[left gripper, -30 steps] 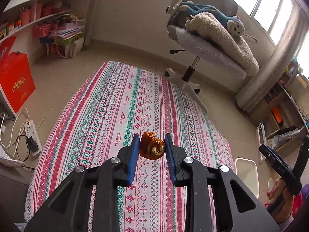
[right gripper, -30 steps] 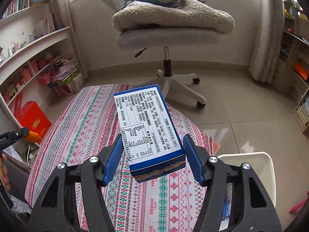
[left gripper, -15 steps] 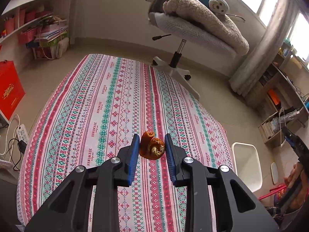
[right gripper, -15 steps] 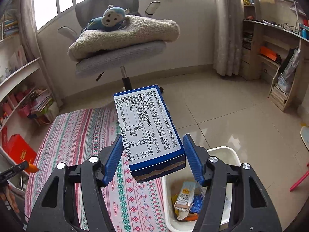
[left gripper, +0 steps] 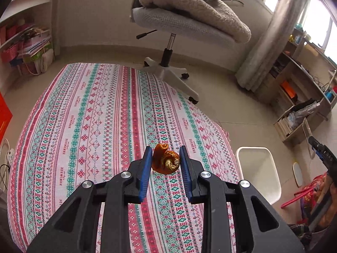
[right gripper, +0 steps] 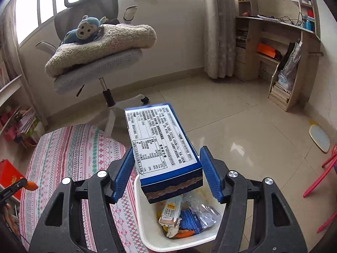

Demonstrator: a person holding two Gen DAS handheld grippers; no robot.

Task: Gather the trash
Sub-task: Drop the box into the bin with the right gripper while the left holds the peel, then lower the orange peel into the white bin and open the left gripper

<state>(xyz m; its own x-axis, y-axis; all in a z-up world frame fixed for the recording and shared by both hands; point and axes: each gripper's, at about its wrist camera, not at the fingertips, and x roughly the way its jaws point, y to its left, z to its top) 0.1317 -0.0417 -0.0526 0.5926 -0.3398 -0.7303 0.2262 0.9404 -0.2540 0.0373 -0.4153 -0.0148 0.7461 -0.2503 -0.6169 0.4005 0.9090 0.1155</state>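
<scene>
My left gripper (left gripper: 165,161) is shut on a curled orange peel (left gripper: 166,162) and holds it above the patterned tablecloth (left gripper: 94,122). My right gripper (right gripper: 167,169) is shut on a blue and white box (right gripper: 160,145), held above the white trash bin (right gripper: 143,221). The bin holds a milk carton (right gripper: 169,211), wrappers and other scraps. In the left wrist view the bin (left gripper: 259,172) stands on the floor just past the table's right edge. The left gripper's tip with the peel (right gripper: 29,186) shows at the left edge of the right wrist view.
A grey office chair (right gripper: 94,67) with a blanket and a blue plush monkey (right gripper: 84,29) stands beyond the table. Wooden shelves (right gripper: 280,48) line the right wall, white shelves (left gripper: 27,42) the left. A red bag (right gripper: 9,177) is by the table's left side.
My right gripper has carried the box rightward off the table to above the bin. My left gripper, still holding the peel, has shifted right, bringing the bin nearer in its view.
</scene>
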